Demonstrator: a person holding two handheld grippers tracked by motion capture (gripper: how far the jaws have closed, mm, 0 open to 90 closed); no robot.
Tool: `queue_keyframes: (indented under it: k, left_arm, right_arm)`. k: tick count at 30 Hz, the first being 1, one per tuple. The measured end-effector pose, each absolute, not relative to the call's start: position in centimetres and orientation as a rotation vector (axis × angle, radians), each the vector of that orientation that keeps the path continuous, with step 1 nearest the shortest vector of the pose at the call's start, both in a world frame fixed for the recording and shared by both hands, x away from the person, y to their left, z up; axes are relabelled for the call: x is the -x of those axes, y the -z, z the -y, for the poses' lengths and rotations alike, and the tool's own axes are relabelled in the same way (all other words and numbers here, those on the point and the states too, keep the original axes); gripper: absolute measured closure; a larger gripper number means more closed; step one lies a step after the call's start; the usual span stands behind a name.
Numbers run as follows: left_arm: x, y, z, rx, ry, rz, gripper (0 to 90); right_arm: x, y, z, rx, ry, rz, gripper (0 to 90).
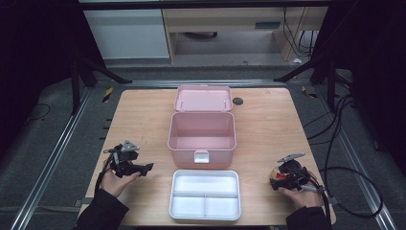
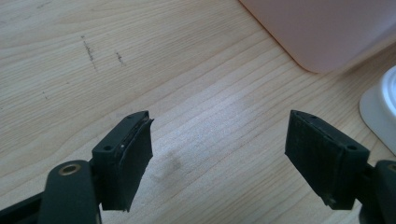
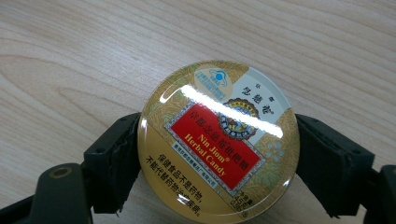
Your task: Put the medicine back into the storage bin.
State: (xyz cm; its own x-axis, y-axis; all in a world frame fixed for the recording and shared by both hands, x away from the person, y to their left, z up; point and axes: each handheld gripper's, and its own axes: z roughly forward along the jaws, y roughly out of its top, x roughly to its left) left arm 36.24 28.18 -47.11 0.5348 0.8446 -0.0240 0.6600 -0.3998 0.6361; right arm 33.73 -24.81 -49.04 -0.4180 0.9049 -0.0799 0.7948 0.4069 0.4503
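Right gripper view has the round candy tin (image 3: 218,142) lying flat on the table (image 3: 93,56) between the jaws of your right gripper (image 3: 217,161), whose pads touch its rim on both sides, so you hold it only by a smooth, curved edge. Squeeze off-centre or lift too fast and I judge it could squirt out or tilt before reaching the pink box (image 1: 202,136) or white tray (image 1: 205,194). Your left gripper (image 2: 219,158) stands wide and empty over bare wood, too far away to catch it.
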Motion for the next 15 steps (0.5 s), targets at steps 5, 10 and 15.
queue_keyframes:
  k: [5, 10, 15]
  left_arm:
    - [-36.2, 47.1, -28.4, -2.178, -0.413, -1.218, 22.6]
    - [-36.2, 47.2, -28.3, -2.183, -0.413, -1.216, 22.6]
    - [-36.2, 47.2, -28.4, -2.183, -0.414, -1.218, 22.6]
  right_arm:
    - [-33.5, 47.4, 25.0, -1.434, -0.589, -2.353, 20.7]
    - [-33.6, 46.1, 24.9, -1.392, -0.664, -2.357, 20.7]
    - [-34.7, 43.9, 23.9, -1.329, -0.751, -2.350, 20.8]
